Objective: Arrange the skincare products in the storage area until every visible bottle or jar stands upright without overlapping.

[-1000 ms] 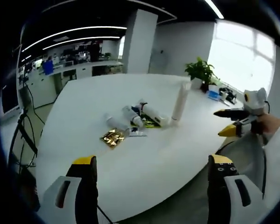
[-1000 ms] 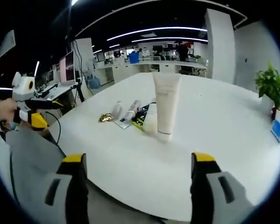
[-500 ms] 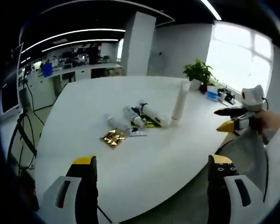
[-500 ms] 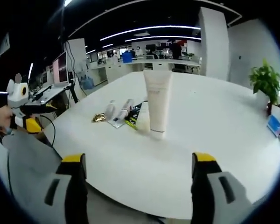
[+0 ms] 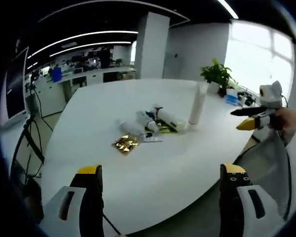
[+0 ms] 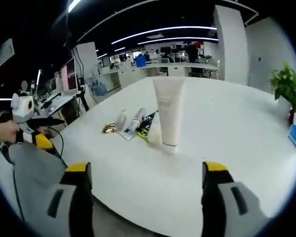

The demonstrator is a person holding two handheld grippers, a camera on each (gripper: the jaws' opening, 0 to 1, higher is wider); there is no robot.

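Over the last second little had changed on the white surface (image 5: 153,163): the things lay as before, and only the two views had drifted slightly, so the task looked no further along. The left gripper (image 5: 160,197) hung off the near edge with its fingers spread wide and empty; the right gripper (image 6: 144,197) likewise hovered short of the surface, fingers spread and holding nothing.

The one white tube (image 6: 168,112) stood upright on its cap, near the middle of the surface. Just beside it lay a cluster on their sides: a white bottle (image 5: 170,118) touching or nearly touching the tube's foot, two smaller white bottles (image 5: 138,126), a gold foil packet (image 5: 126,143) and a dark flat sachet (image 5: 161,129). By my judgement those lying bottles were what remained to be stood up.

Open room was plentiful: bare surface surrounded the cluster, and it lay well apart from the curved near edge, so both grippers could come in freely.
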